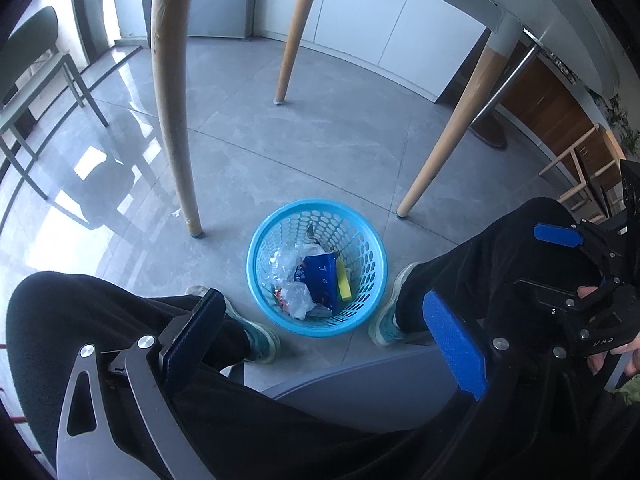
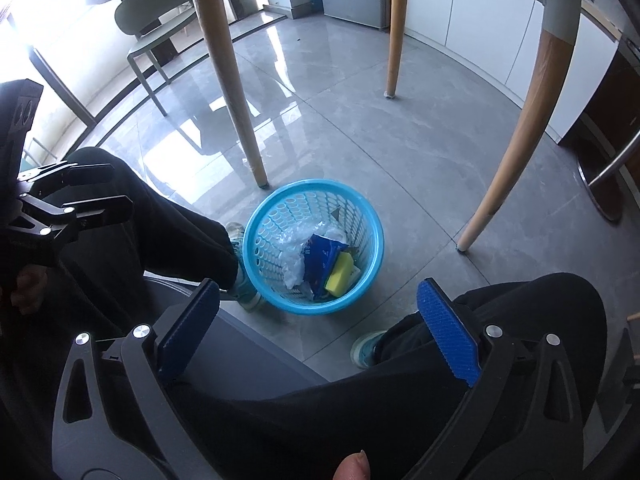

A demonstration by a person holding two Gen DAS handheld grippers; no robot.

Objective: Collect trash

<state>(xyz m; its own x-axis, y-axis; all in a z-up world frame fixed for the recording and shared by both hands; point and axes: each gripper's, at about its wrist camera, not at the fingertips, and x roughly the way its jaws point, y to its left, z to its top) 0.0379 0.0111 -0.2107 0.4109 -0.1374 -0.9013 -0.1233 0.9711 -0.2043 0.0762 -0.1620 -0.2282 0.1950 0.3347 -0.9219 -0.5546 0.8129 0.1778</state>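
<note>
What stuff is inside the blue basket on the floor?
Inside the blue basket lie crumpled clear plastic, a blue packet and a yellow sponge. Whatever sits beneath that pile is covered, so I cannot tell.

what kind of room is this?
Likely a home dining or kitchen area: a round table on wooden legs, a green chair, white cabinets along the wall, and a blue basket of trash on the tiled floor.

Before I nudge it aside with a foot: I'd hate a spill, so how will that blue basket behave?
The basket is probably light: thin perforated plastic holding crumpled plastic, a wrapper and a sponge. On the glossy floor it should slide easily. It narrows downward, so a high push might tip it.
</note>
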